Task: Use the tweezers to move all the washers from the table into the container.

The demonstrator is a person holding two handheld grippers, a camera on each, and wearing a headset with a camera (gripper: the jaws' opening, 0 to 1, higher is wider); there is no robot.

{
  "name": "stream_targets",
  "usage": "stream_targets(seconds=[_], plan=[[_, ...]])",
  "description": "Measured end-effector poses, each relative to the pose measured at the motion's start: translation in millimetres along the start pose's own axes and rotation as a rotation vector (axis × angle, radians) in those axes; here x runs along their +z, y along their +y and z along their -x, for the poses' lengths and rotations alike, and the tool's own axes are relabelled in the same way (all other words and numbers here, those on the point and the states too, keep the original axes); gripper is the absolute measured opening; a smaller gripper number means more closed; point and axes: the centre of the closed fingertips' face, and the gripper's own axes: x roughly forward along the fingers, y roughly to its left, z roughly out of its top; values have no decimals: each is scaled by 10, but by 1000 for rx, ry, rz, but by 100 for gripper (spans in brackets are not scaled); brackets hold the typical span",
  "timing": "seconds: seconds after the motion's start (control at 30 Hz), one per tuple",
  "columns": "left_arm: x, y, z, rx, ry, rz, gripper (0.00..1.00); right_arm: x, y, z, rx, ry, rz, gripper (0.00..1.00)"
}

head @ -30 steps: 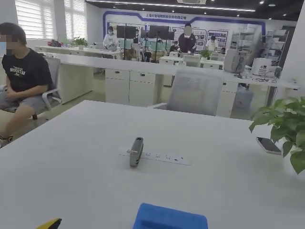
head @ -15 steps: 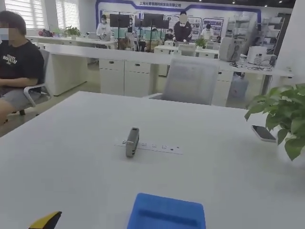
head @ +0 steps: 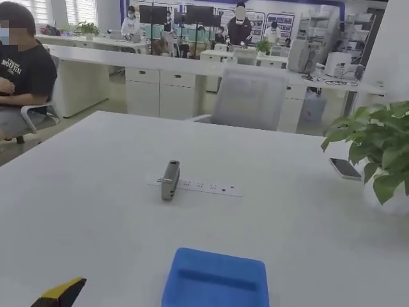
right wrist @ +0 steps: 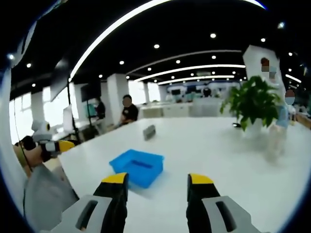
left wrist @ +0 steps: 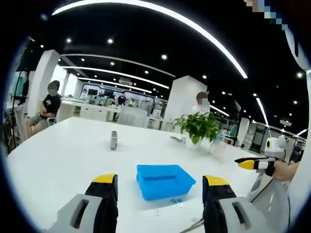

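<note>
Left gripper view: left hand-held gripper (left wrist: 160, 178) aimed at container (left wrist: 165, 182), jaws spread, empty | right hand-held gripper (right wrist: 158, 177) released, same aim

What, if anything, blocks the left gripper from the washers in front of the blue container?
Nothing visible, so likely yes. The left gripper hovers open, and the washers lie on bare table ahead between its jaws, on the near side of the blue container. Its jaws hold nothing.
</note>
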Motion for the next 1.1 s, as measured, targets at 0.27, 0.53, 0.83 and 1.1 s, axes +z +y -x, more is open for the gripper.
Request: stream_targets(seconds=[0.27, 0.53, 0.83, 1.1], plan=[[-492, -470, -75, -278, 296, -99, 34, -197, 301, -180, 152, 163, 99, 31], [-926, -614, -155, -419, 511, -205, 32, -496, 885, -415, 409, 315, 235, 16], [-1258, -508, -239, -476, 673, -336, 28, -898, 1159, -481, 551, 459, 294, 13], [-1434, -473, -314, -517, 758, -476, 21, -1274, 1241, -481, 619, 595, 447, 13]])
